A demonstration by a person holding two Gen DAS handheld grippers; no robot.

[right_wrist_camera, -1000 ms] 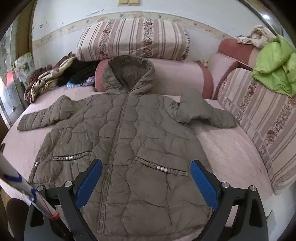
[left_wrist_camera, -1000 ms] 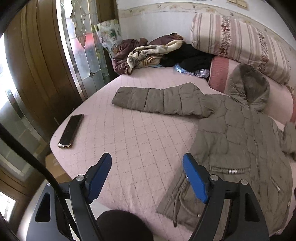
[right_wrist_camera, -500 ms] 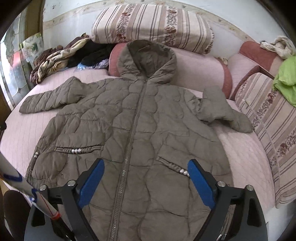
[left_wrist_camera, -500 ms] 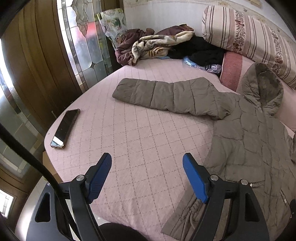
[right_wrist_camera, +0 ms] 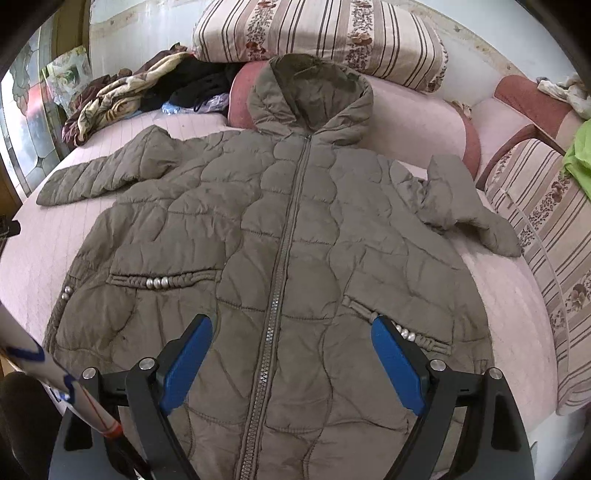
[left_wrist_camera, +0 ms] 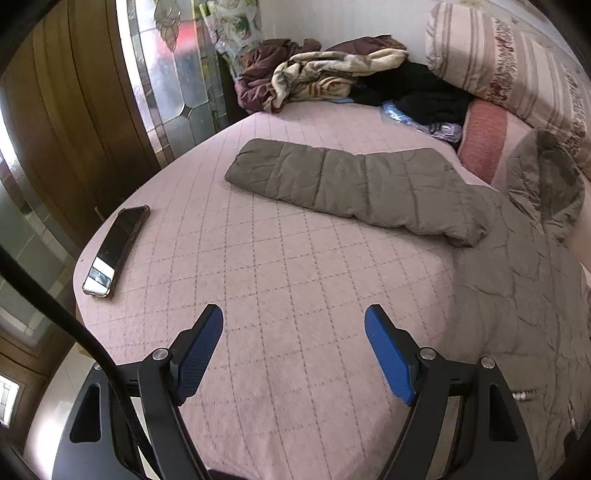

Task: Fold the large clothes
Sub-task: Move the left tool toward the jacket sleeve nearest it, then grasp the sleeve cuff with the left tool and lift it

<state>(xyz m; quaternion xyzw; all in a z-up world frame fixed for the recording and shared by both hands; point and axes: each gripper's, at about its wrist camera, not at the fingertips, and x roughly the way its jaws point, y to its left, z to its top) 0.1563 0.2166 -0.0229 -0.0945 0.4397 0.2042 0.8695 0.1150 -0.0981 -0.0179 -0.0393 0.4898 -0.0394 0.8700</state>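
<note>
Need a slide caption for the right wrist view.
Open right gripper above an unfolded, zipped olive hooded coat laid flat on the pink bedspread.

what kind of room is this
Most likely a bedroom in a home: a quilted pink bed with striped bolsters along the wall, a heap of blankets in the corner, and a coat spread out on it.

- A broad stretch of bare pink quilt lay open between the phone at the bed's left edge and the coat.
- The coat's outstretched sleeve barred the way farther up the bed.
- A heap of clothes and striped pillows crowded the head end.
- A striped cushion walled the right side, just beside the other sleeve.
</note>
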